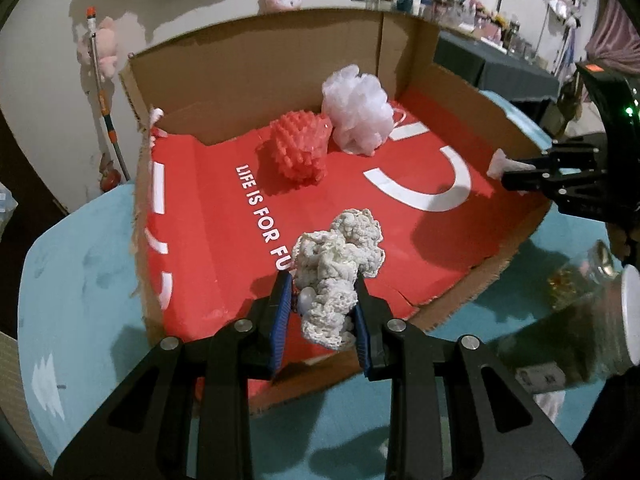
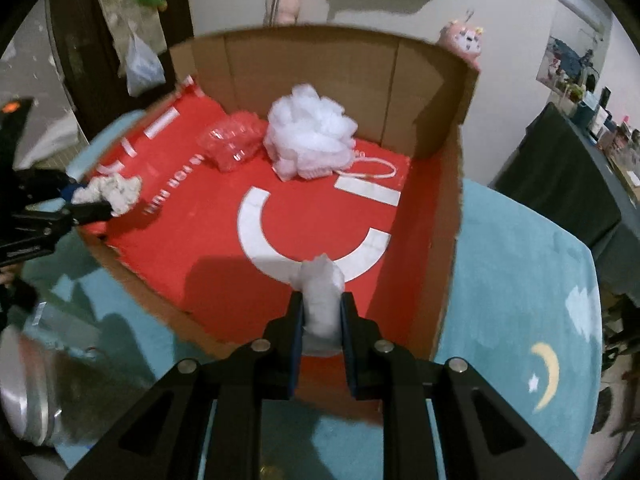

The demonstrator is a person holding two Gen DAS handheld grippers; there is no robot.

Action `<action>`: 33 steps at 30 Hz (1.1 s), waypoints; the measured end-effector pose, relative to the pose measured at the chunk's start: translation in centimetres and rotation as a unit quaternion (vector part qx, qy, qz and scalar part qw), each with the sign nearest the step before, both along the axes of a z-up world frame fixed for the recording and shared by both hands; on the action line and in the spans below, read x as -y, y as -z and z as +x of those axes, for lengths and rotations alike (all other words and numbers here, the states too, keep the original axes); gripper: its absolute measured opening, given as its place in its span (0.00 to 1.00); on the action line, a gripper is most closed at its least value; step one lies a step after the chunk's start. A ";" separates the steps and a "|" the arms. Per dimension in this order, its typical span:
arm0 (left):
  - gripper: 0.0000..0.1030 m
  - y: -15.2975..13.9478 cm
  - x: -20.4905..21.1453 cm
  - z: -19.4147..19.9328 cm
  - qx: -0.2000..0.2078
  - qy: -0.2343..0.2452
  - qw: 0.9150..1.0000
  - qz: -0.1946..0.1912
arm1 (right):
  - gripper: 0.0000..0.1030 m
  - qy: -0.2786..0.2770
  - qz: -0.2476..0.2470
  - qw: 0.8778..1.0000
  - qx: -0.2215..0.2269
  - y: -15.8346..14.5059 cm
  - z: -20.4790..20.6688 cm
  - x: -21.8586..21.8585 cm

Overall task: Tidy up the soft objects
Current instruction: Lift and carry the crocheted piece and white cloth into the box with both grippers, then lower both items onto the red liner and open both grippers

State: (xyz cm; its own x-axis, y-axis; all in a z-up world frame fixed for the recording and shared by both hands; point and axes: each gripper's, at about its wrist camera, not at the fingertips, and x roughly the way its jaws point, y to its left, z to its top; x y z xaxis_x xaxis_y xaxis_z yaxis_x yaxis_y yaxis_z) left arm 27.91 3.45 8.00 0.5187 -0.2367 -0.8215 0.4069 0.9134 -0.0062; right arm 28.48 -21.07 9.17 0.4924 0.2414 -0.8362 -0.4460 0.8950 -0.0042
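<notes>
While two soft things already sit at the back of the open cardboard box with the red printed floor (image 1: 224, 216), the left wrist view shows the left gripper (image 1: 320, 312) closed on a crumpled cream crocheted bundle (image 1: 340, 264), held over the box's near edge. Deeper in lie a red knobbly soft ball (image 1: 300, 150) and, touching it, a pale lilac mesh bath pouf (image 1: 358, 110). The right gripper (image 1: 508, 170) reaches in from the side with a white scrap at its tips. From the right wrist view, that gripper (image 2: 322, 320) is pinched on a small white fluffy wad (image 2: 322, 292) above the box floor (image 2: 320, 216); the pouf (image 2: 310, 138) and ball (image 2: 232, 146) rest against the far wall, and the left gripper (image 2: 86, 200) hovers with its bundle (image 2: 114, 190) at the box's left rim. I judge the job roughly half done: two placed, two not yet released. This view is blurred, the ball looks glassy, and whatever lies on the teal tablecloth (image 2: 516, 280) nearer me is cut off.
</notes>
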 end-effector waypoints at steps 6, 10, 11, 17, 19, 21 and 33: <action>0.26 1.5 0.4 1.5 -0.022 -0.004 1.000 0.019 | 0.19 -0.013 -0.056 0.998 -0.016 1.3 1.9 -1.7; 0.26 1.7 0.5 1.8 -0.023 -0.005 0.999 0.024 | 0.19 -0.018 -0.074 0.997 -0.018 1.6 2.5 -2.5; 0.26 1.7 0.6 1.8 -0.023 -0.005 0.999 0.027 | 0.19 -0.022 -0.081 0.996 -0.018 1.7 2.5 -2.7; 0.26 2.0 0.9 2.0 -0.024 -0.005 0.999 0.038 | 0.19 -0.029 -0.104 0.994 -0.030 2.6 3.1 -3.6; 0.26 2.1 0.8 2.1 -0.023 -0.007 0.999 0.038 | 0.19 -0.028 -0.109 0.993 -0.032 2.9 3.2 -3.7; 0.26 2.4 0.7 2.2 -0.025 -0.008 0.999 0.040 | 0.19 -0.030 -0.116 0.992 -0.030 3.1 3.2 -3.7; 0.28 3.6 1.2 2.6 -0.029 -0.005 0.998 0.058 | 0.25 -0.042 -0.134 0.990 -0.031 4.2 3.3 -4.2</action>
State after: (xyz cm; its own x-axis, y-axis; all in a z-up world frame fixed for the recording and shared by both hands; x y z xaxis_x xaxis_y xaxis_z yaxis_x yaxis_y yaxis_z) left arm 30.54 2.29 4.40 0.4715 -0.1334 -0.8717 0.4005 0.9131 0.0769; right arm 31.75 -16.91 4.96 0.4254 0.0441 -0.9039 -0.5257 0.8251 -0.2071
